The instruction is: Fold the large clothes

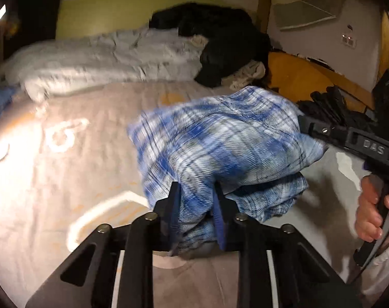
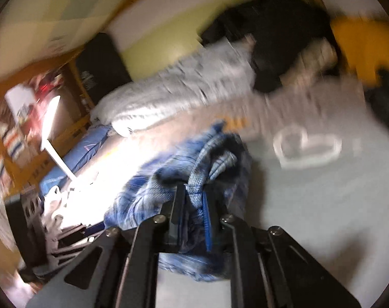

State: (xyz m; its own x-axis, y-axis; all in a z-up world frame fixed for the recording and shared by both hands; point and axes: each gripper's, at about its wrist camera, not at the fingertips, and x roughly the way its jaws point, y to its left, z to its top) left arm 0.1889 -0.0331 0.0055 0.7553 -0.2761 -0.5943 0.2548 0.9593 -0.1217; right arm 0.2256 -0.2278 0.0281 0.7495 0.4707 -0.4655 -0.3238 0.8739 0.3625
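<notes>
A blue and white plaid garment (image 1: 220, 138) lies bunched on the bed sheet (image 1: 74, 159). My left gripper (image 1: 195, 192) is shut on a fold of its near edge, with cloth pinched between the two fingers. In the left wrist view the right gripper (image 1: 303, 124) reaches in from the right and meets the garment's far side, a hand (image 1: 371, 205) on its handle. Seen from the right wrist, my right gripper (image 2: 194, 192) is shut on a bunched blue fold of the same garment (image 2: 174, 187). Both views are blurred.
A grey blanket (image 1: 97, 61) and a black garment (image 1: 220, 43) are piled at the head of the bed. Dark items (image 1: 330, 107) lie at the right by an orange board (image 1: 297, 77). A bright lamp (image 2: 50, 120) and shelves stand to the left in the right wrist view.
</notes>
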